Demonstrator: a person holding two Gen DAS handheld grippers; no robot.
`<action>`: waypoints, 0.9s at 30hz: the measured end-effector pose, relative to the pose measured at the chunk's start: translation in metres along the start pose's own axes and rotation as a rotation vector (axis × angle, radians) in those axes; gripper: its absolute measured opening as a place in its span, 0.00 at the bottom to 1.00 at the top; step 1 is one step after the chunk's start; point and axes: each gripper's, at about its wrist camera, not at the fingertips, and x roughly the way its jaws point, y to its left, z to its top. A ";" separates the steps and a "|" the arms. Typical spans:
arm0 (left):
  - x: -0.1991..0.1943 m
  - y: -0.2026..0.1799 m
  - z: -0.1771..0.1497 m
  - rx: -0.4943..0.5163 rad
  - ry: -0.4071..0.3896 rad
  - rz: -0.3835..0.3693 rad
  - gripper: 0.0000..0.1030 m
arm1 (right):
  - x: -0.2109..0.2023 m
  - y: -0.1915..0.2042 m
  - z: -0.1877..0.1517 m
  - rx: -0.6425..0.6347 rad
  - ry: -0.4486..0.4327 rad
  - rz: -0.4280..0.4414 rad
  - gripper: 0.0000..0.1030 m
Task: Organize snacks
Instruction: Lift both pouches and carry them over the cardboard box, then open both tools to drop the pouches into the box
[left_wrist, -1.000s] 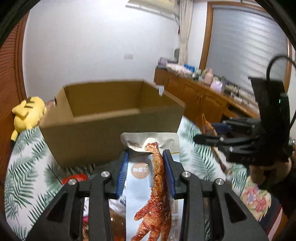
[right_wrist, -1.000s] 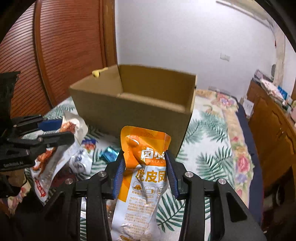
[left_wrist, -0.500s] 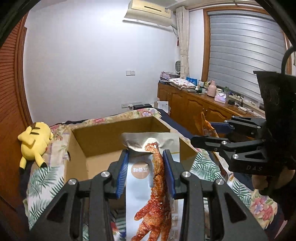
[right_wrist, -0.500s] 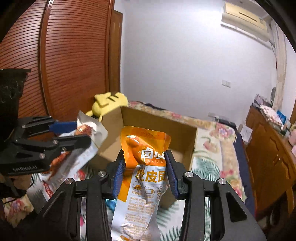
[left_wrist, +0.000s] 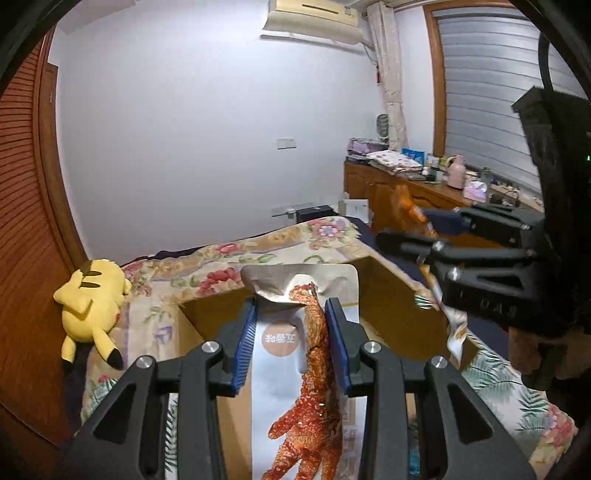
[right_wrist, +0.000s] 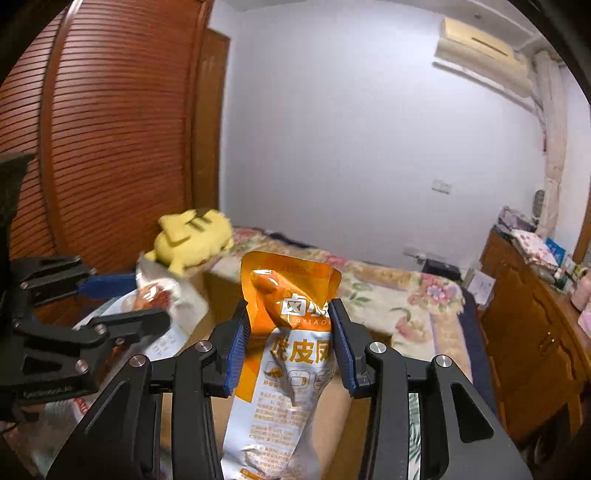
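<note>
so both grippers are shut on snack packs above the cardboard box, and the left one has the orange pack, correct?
Not quite. The left gripper is shut on the silver-white pack with the chicken-foot picture, as the left wrist view shows. The orange pack is in the right gripper, per the right wrist view. Both are held above the cardboard box.

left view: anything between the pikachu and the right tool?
Yes. In the left view the white packet held in the left tool and the open box sit between the pikachu and the right tool.
</note>
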 end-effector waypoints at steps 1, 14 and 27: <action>0.005 0.004 0.002 -0.001 0.000 0.011 0.34 | 0.006 -0.004 0.002 0.017 -0.008 -0.013 0.40; 0.052 0.020 0.007 -0.025 0.036 0.035 0.32 | 0.047 -0.015 -0.009 0.033 0.035 -0.105 0.40; 0.062 0.002 -0.030 -0.006 0.130 0.018 0.32 | 0.053 0.001 -0.039 0.002 0.153 -0.080 0.29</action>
